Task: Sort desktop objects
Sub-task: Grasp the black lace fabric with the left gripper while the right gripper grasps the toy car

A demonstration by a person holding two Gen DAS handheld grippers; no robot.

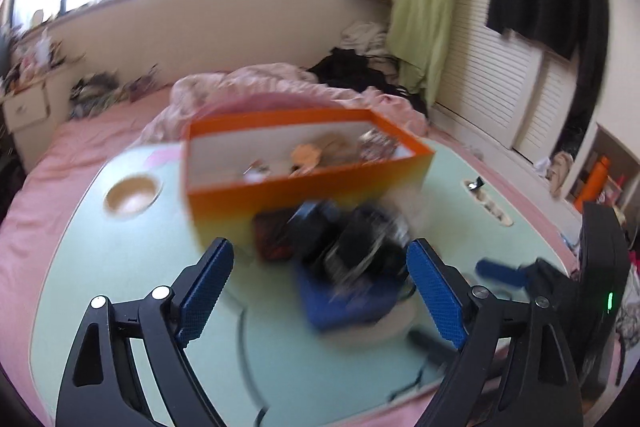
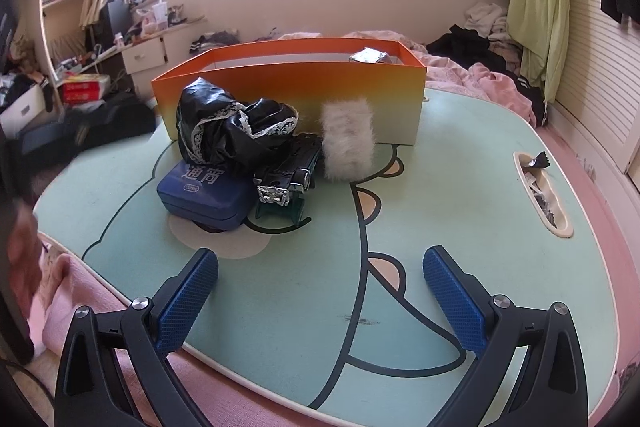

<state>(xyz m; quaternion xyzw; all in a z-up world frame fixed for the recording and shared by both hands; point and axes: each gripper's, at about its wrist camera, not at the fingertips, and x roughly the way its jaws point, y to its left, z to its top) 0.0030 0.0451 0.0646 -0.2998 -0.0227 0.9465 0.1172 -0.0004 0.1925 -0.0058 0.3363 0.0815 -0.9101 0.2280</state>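
Two grippers stand with jaws wide apart and nothing between the pads. Ahead of the right gripper [image 2: 320, 291], well beyond its fingertips, a small heap waits on the mint-green lap table [image 2: 460, 187]: a blue zip case [image 2: 204, 197] off toward the left finger, a crumpled black glossy cloth with lace trim [image 2: 236, 131] lying on top of it, a dark chrome-edged clip-like piece [image 2: 286, 175] roughly on the midline, and a white furry block [image 2: 347, 141] toward the right finger, leaning on the orange box [image 2: 288, 95] behind the heap. The left gripper [image 1: 320, 287] looks over the same heap from above, its view smeared by blur; the box stands beyond its fingertips, open-topped, with several small items already inside, too blurred to name. My reading is that some things are sorted into the box, the heap is what remains, and neither hand has begun a pick. Next, one gripper must reach forward, straddle a single item, probably the loose cloth on top, and close gently enough that the case beneath is not dragged along.
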